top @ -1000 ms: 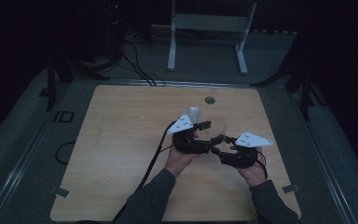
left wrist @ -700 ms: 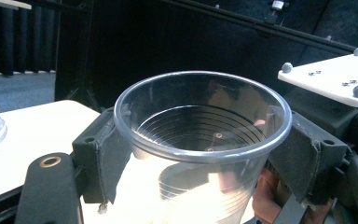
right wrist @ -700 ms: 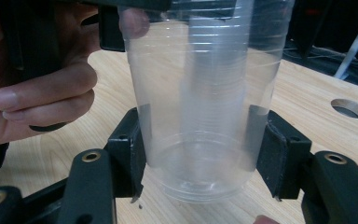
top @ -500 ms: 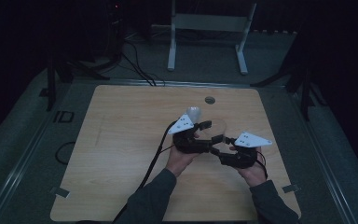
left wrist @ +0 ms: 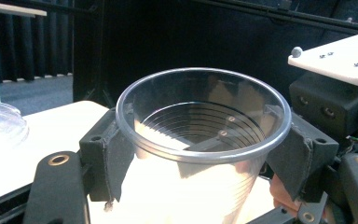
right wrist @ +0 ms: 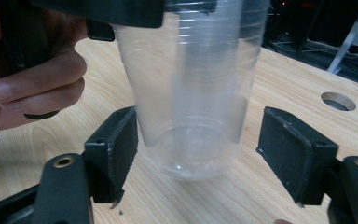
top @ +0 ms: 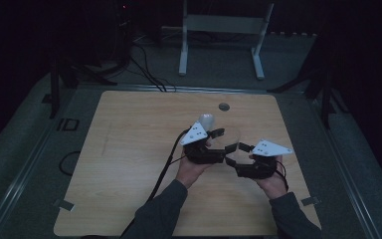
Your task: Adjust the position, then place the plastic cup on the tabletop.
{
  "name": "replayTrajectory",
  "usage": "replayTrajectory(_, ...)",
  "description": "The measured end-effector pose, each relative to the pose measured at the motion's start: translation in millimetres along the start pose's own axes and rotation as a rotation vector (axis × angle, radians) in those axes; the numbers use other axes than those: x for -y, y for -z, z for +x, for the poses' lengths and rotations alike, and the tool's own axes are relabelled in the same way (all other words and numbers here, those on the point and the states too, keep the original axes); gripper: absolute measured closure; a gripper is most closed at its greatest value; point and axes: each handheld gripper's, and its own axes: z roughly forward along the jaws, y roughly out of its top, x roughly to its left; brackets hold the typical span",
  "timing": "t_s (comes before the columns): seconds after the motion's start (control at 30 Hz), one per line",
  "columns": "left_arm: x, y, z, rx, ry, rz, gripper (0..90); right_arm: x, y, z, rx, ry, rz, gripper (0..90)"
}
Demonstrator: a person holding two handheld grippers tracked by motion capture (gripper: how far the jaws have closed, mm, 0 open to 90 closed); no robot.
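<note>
The left gripper (left wrist: 200, 154) clamps the clear ribbed plastic cup (left wrist: 200, 140) below its rim. The right gripper (right wrist: 196, 154) has just opened; its jaws stand apart from the cup's base. No readable writing.

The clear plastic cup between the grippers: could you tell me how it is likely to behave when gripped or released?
The clear plastic cup looks thin-walled, so it probably flexes under the left gripper pads clamped below its rim. It appears empty, so likely very light. The right gripper jaws have just been opening and stand clear of its narrow base; set down, it might tip easily.
</note>
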Motion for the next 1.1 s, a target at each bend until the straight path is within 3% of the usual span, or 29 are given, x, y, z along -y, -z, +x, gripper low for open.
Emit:
replayTrajectory(0.4, 3.9, 1.2, 1.1, -0.049, -0.025, 0.020, 27.9, 4.0, 13.6, -6.1, 0.016, -0.006, -0.006, 25.8)
replayTrajectory(0.7, 5.9, 1.0, 0.5, -0.058, -0.037, 0.023, 27.9, 9.3, 25.0, -15.2, 0.066, -0.030, -0.018, 25.8)
replayTrajectory(1.1, 8.2, 2.4, 0.4, -0.078, -0.051, 0.013, 27.9, 14.1, 28.7, -20.2, 0.095, -0.063, -0.036, 25.8)
